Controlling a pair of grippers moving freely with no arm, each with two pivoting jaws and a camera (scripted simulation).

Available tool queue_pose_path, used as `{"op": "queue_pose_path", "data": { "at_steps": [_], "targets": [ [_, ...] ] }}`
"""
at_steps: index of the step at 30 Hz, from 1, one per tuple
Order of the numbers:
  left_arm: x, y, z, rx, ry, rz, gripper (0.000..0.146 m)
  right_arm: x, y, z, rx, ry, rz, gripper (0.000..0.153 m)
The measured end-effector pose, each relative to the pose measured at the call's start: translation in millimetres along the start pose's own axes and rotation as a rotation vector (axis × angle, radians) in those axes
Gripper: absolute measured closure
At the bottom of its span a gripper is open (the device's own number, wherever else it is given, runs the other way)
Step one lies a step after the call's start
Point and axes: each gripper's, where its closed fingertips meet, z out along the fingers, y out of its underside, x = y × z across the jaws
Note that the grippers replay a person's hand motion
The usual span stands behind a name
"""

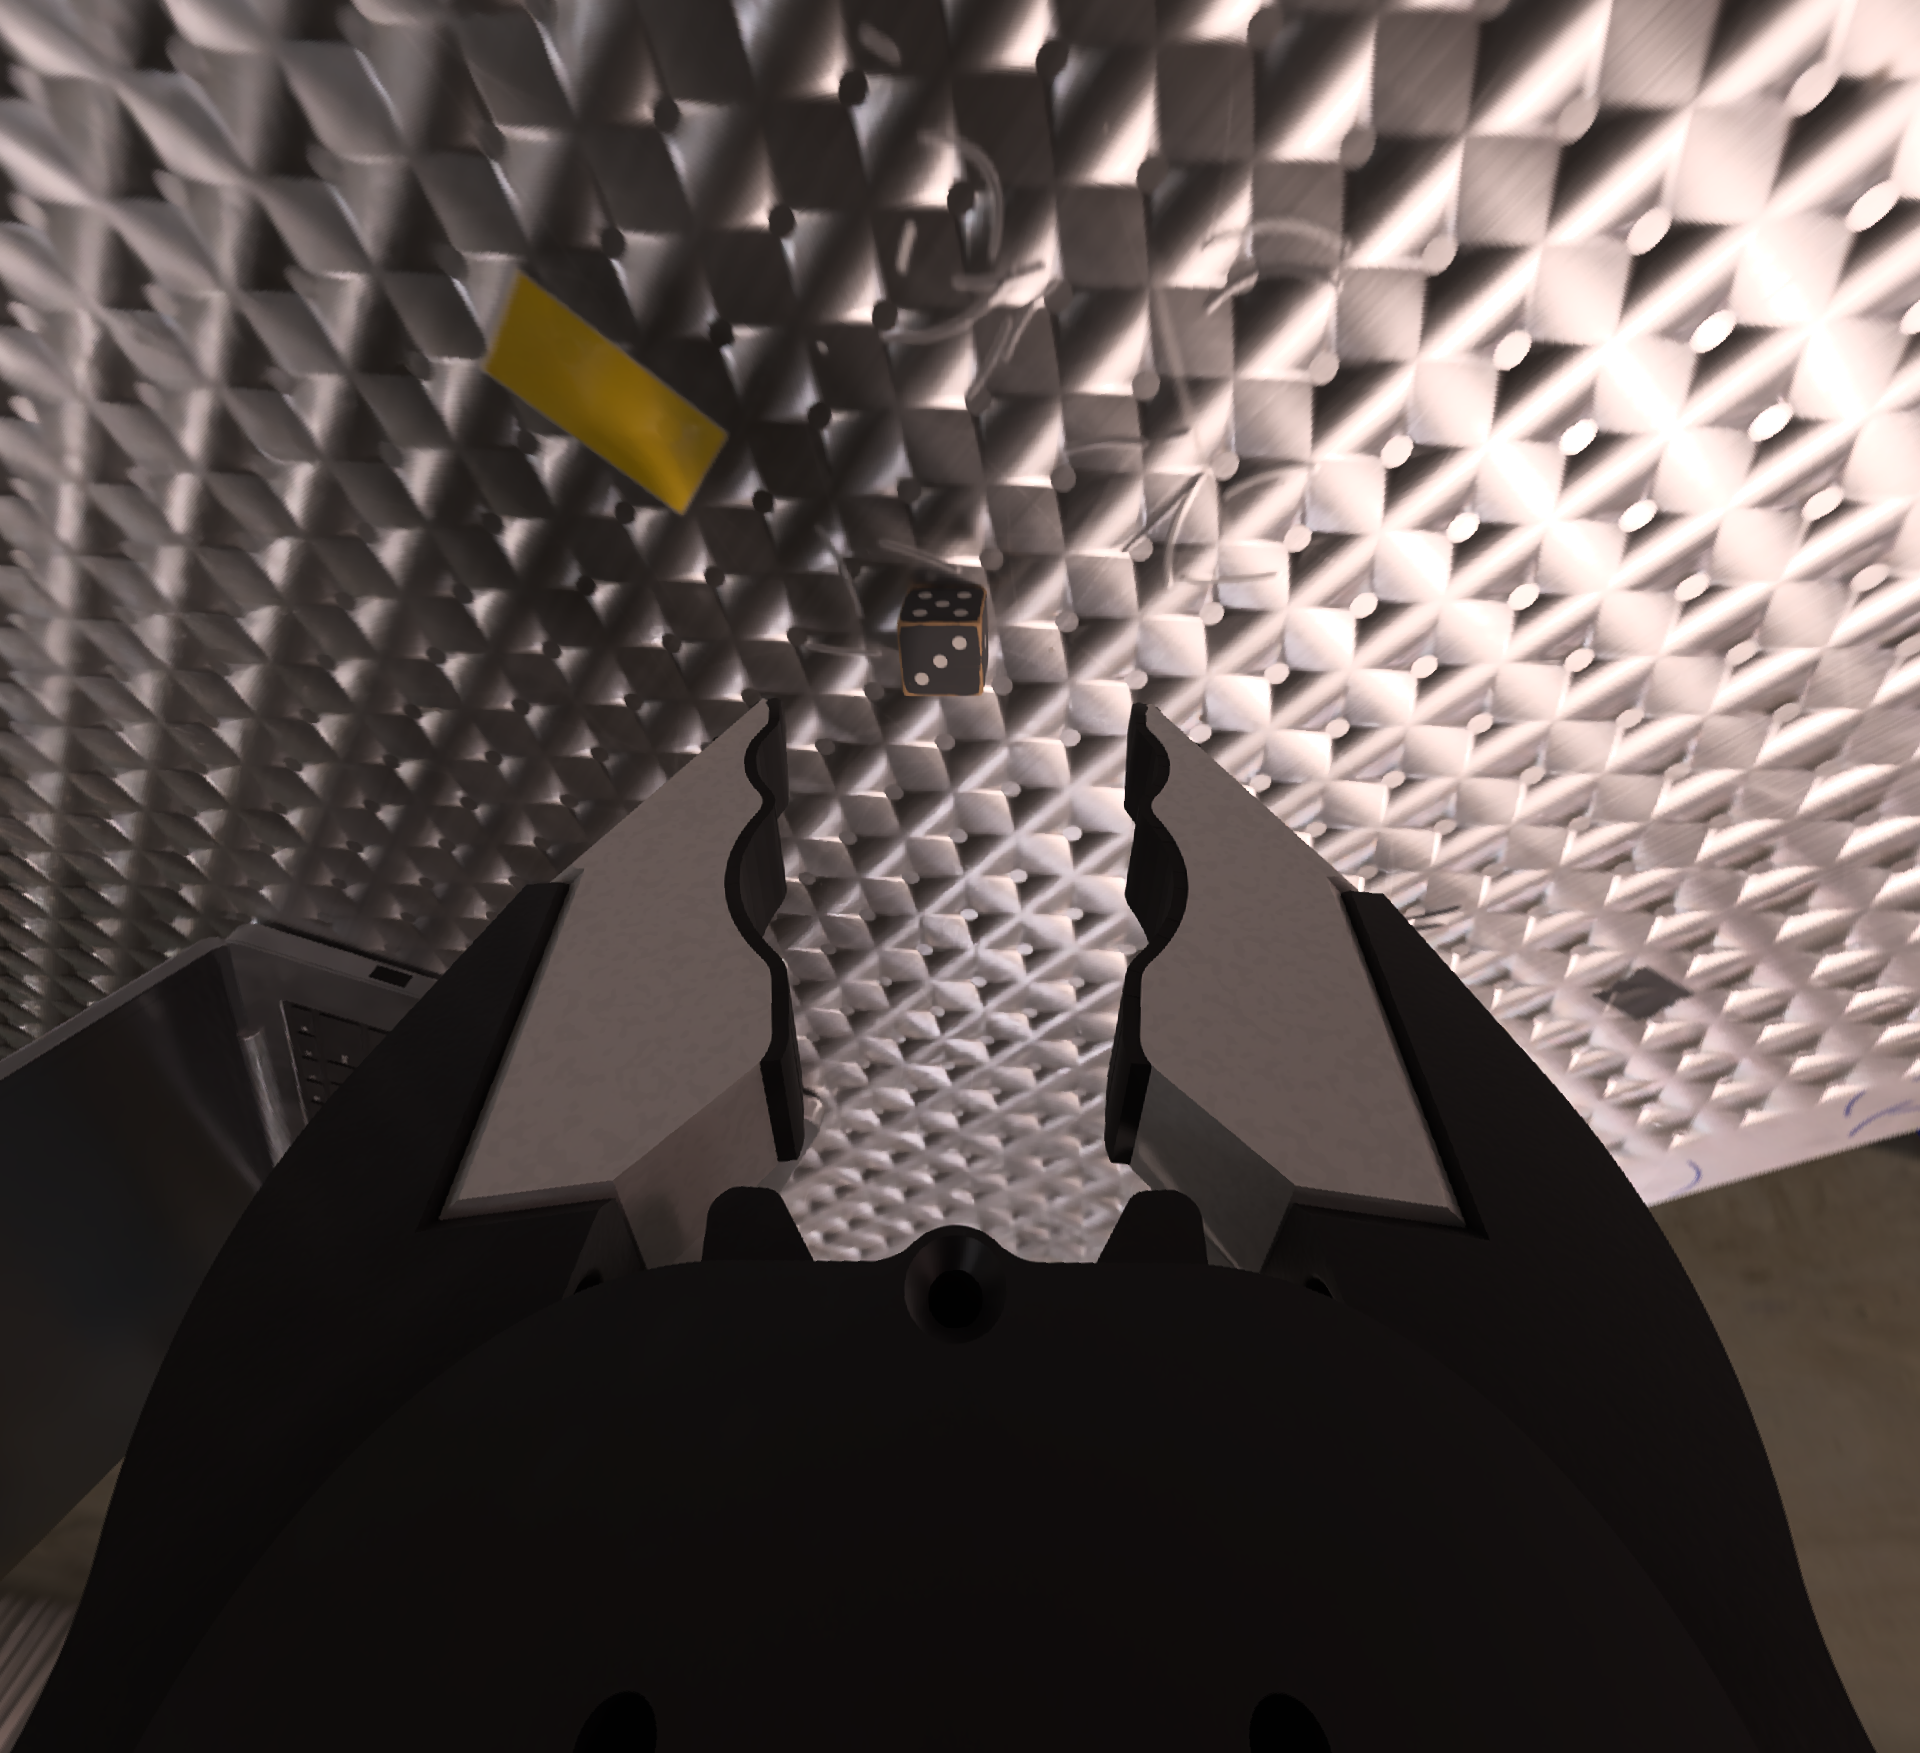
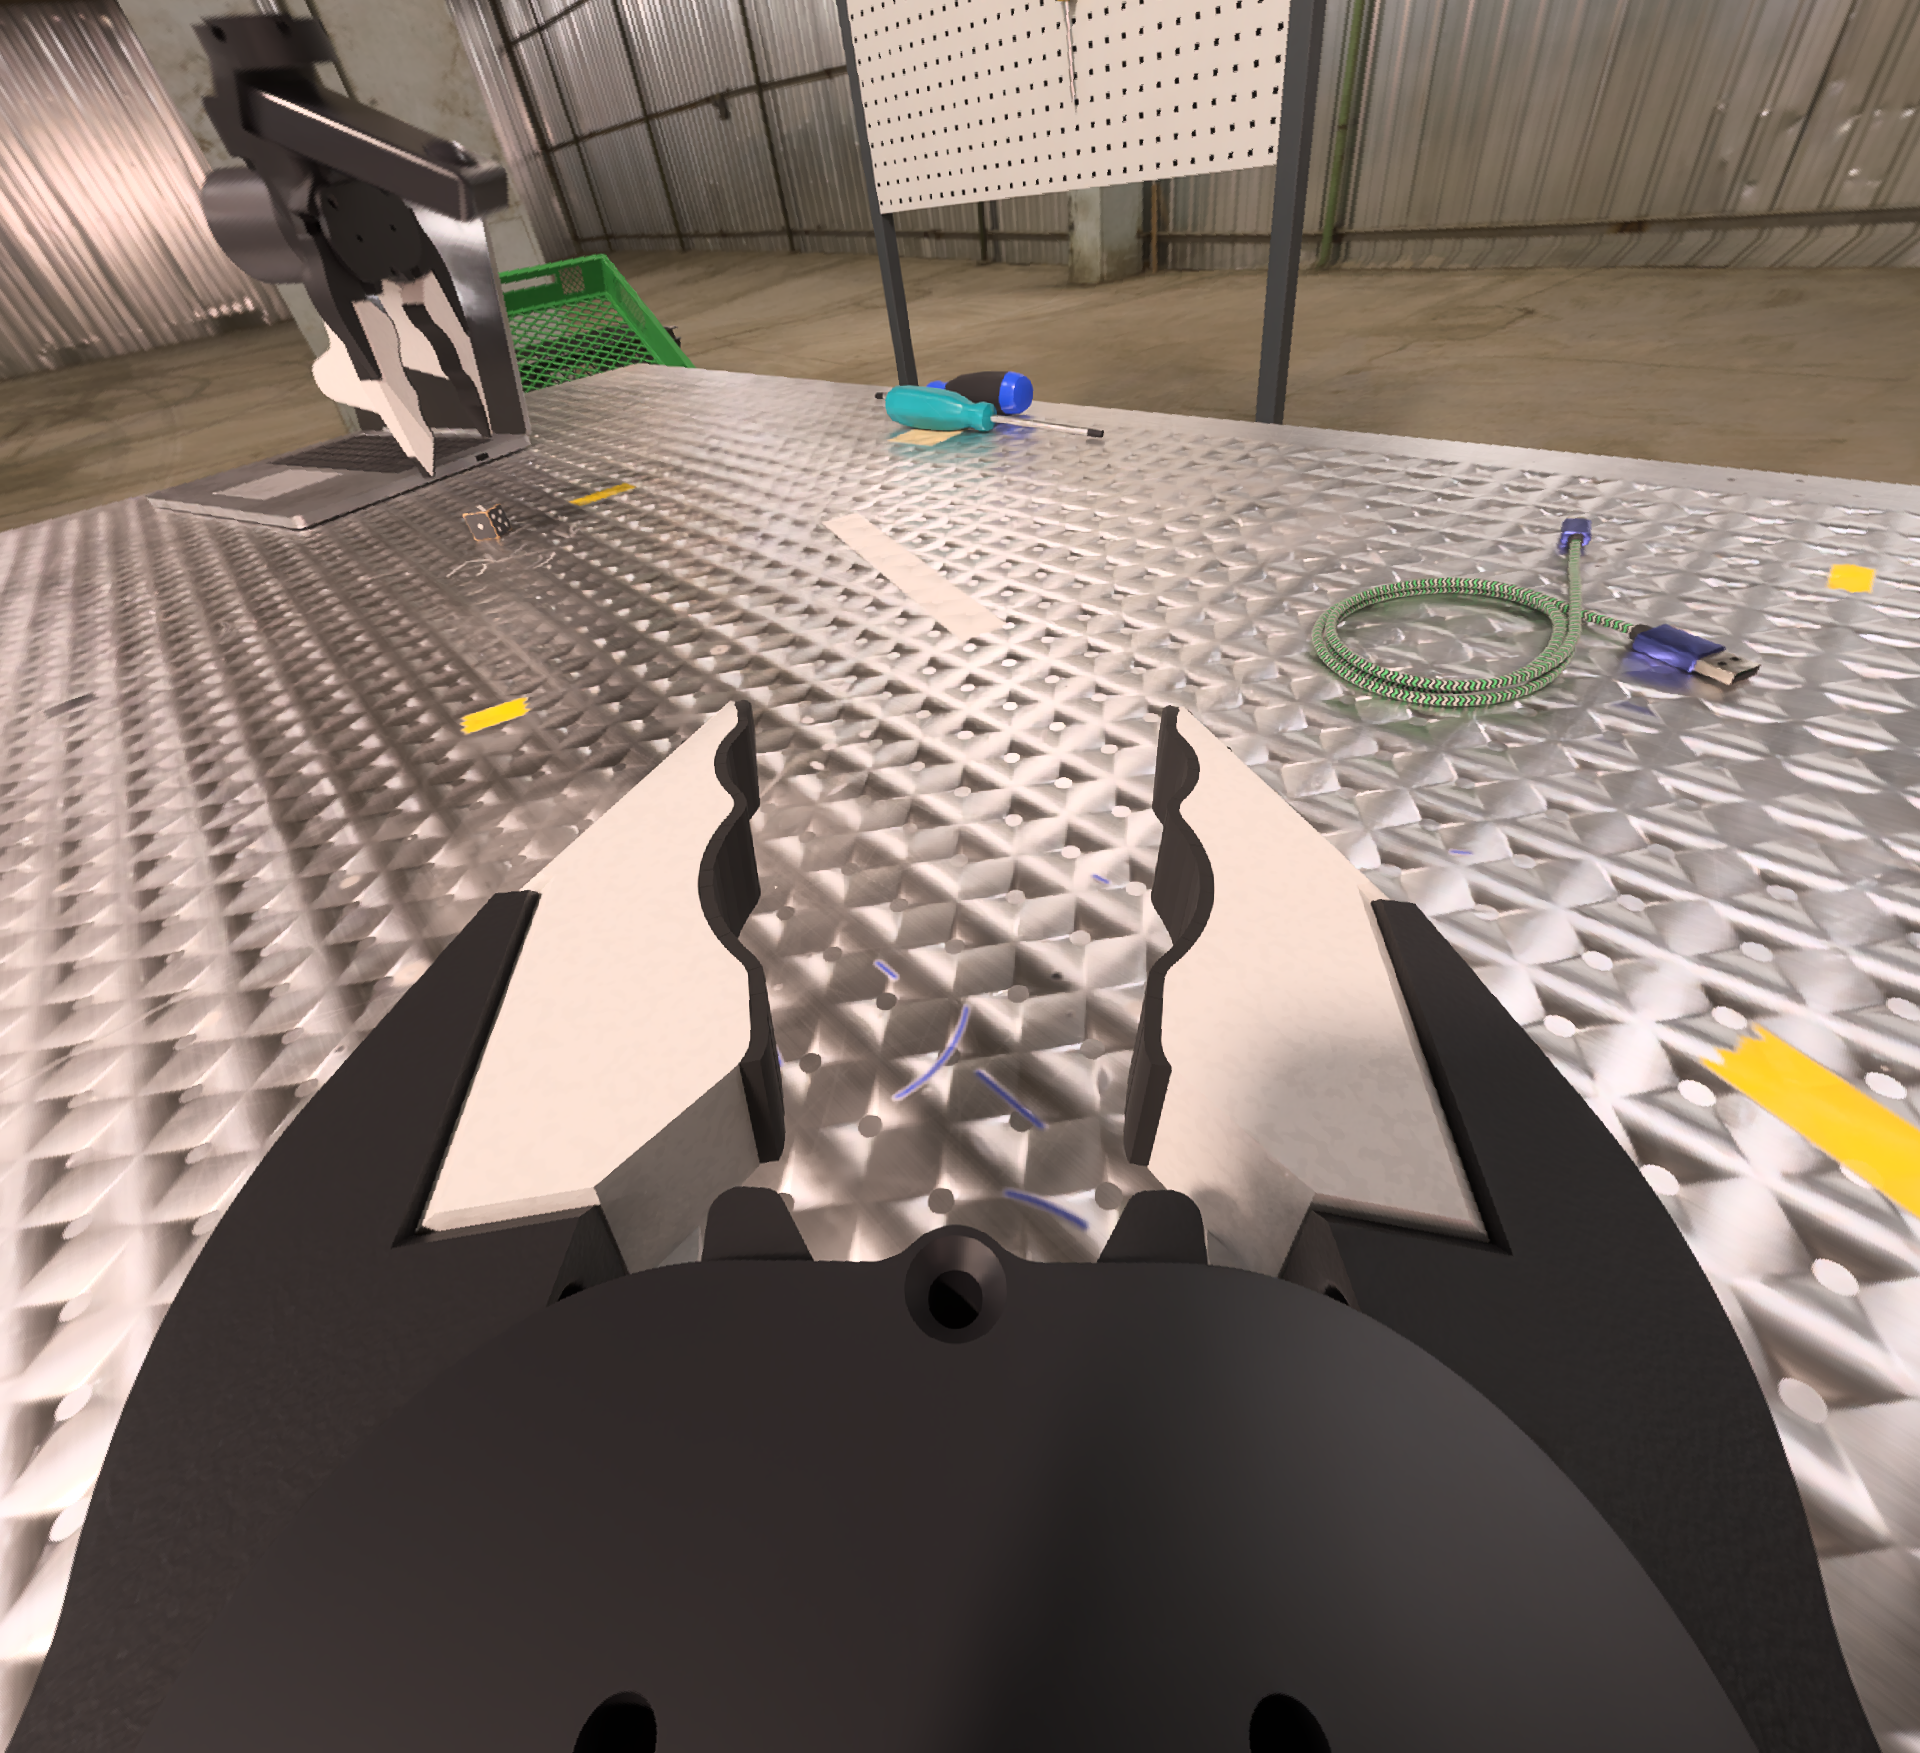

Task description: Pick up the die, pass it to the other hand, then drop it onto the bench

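Observation:
A small black die [image 1: 941, 640] with white pips sits on the patterned metal bench [image 1: 1351, 456], just beyond my left gripper's fingertips. My left gripper [image 1: 954, 716] is open and empty, pointing down at the die from above. In the right wrist view the die [image 2: 488, 523] lies at the far left of the bench [image 2: 1039, 716], below the left gripper [image 2: 410, 415], which hovers above it. My right gripper [image 2: 954, 716] is open and empty, low over the near middle of the bench, far from the die.
An open laptop [image 2: 343, 467] sits behind the die, also at lower left in the left wrist view [image 1: 260, 1028]. Yellow tape [image 1: 603, 389] lies near the die. Two screwdrivers [image 2: 956, 410], a coiled green cable [image 2: 1455, 643], a green crate [image 2: 582, 316] and a pegboard [image 2: 1070, 10] stand farther off.

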Motion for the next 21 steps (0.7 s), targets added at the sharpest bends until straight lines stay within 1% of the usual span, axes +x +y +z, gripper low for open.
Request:
{"op": "queue_pose_path", "data": {
  "at_steps": [3,6,8,10,12,15,17,18,19,21],
  "targets": [
    [1,8,14,-0.089,0.022,0.014,0.082,0,-1,-3,0.005,-0.008,0.010,0.074],
    [-3,12,26,-0.130,0.024,-0.003,0.084,-1,-4,-4,0.016,-0.012,0.006,0.064],
    [-5,13,32,-0.138,0.034,-0.022,0.093,-3,-5,-5,0.020,-0.014,0.000,0.057],
    [-4,13,38,-0.150,0.057,-0.039,0.104,-3,-7,-6,0.025,-0.015,-0.003,0.054],
    [-4,12,42,-0.152,0.077,-0.063,0.125,-3,-8,-7,0.030,-0.012,-0.002,0.054],
    [-9,9,37,-0.137,0.052,-0.075,0.126,-1,-8,-9,0.037,-0.011,0.010,0.055],
    [-15,-7,19,-0.033,0.016,-0.093,0.126,0,-9,-10,0.041,-0.010,0.019,0.056],
    [-17,-21,5,0.058,-0.003,-0.098,0.126,0,-10,-9,0.045,-0.007,0.029,0.057],
    [-17,-41,-14,0.178,-0.024,-0.089,0.126,1,-13,-9,0.053,-0.006,0.050,0.057],
    [-2,-89,-59,0.462,-0.069,-0.015,0.126,0,-19,-6,0.069,-0.019,0.117,0.058]
  ]
}}
